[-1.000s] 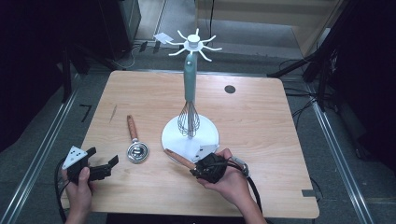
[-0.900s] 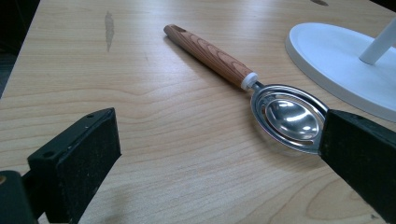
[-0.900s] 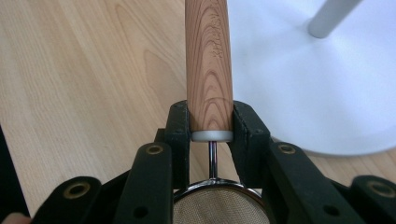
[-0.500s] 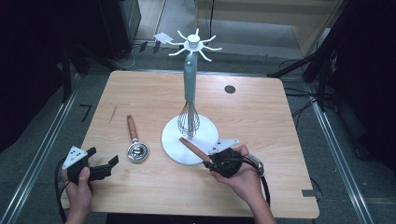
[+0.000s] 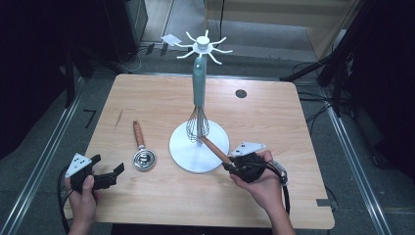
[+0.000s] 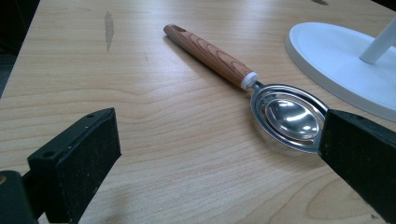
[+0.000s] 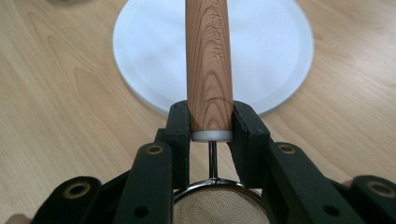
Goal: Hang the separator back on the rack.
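My right gripper [image 5: 234,166] is shut on a small strainer by the near end of its wooden handle [image 5: 215,148], which slants up and left over the stand's white round base [image 5: 188,155]. In the right gripper view the jaws clamp the handle [image 7: 208,60] just above the white collar, with the mesh bowl [image 7: 217,207] below them. A teal-handled whisk [image 5: 198,117] hangs on the stand. My left gripper [image 5: 108,171] is open at the table's front left, aimed at a wooden-handled metal scoop [image 6: 289,114] that lies flat on the table [image 5: 145,159].
The stand's hook crown [image 5: 203,47] rises over the middle of the wooden table [image 5: 274,122]. A dark round spot [image 5: 241,93] marks the back right. In the left gripper view the stand's base [image 6: 336,56] lies just beyond the scoop. Dark floor and cables surround the table.
My right gripper has carried the strainer rightward and slightly away, its handle now lying over the base's right side toward the whisk. The left gripper and scoop have stayed put.
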`<state>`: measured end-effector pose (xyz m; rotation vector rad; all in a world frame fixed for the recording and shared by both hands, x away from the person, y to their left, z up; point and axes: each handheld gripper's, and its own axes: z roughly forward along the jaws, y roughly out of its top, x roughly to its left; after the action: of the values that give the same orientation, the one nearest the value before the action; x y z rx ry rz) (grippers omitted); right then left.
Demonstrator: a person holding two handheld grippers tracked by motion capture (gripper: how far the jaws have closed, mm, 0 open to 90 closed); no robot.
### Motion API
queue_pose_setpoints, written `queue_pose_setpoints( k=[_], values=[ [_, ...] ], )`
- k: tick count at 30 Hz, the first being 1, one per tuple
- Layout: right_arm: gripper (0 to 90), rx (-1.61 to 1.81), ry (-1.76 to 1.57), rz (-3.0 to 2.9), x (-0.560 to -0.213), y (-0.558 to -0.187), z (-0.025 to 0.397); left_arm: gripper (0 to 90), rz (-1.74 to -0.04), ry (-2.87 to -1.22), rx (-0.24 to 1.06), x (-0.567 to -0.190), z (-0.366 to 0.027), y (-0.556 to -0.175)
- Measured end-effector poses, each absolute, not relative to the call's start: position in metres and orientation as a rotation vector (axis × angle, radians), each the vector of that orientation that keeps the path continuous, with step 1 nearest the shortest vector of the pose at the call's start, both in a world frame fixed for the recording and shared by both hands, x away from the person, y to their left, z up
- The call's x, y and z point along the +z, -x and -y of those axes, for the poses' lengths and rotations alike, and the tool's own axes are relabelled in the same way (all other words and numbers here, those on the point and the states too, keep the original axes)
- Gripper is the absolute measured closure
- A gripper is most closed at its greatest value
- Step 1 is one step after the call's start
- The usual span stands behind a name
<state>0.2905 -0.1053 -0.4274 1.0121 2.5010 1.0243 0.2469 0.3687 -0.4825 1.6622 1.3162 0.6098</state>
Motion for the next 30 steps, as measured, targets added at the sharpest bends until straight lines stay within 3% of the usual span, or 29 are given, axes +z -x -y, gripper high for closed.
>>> queue_pose_setpoints(
  k=[30],
  values=[
    [72.0,1.326,-1.125,-2.181,-0.399,-0.284,0.131,0.0,-1.317,-1.666,0.613,-0.482,-0.368,-0.247]
  ],
)
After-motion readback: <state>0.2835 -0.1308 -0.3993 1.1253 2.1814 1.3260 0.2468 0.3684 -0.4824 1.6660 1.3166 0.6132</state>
